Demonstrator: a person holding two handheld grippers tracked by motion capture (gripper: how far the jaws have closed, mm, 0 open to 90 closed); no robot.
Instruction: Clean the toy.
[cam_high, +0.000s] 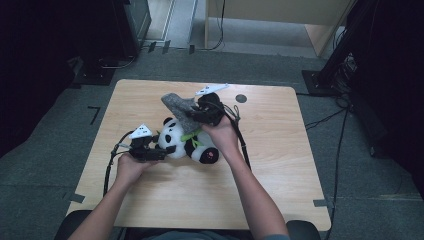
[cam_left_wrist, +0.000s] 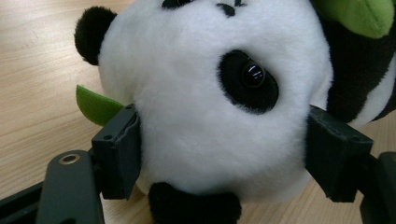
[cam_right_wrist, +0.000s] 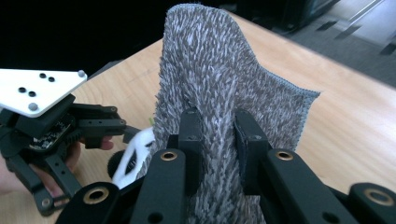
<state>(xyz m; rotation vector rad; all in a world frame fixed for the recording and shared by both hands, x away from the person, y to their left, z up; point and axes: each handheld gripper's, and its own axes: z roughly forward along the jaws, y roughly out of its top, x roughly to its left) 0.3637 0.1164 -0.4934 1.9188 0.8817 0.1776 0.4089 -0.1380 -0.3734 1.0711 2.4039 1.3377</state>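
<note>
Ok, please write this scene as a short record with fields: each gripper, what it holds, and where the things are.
left gripper: shut on the head of the plush panda, one jaw on each side of it
right gripper: shut on the grey shaggy cloth, held up above the panda
plush panda: lies on the wooden table, near its middle
grey shaggy cloth: hangs from the right gripper, over the panda's body
</note>
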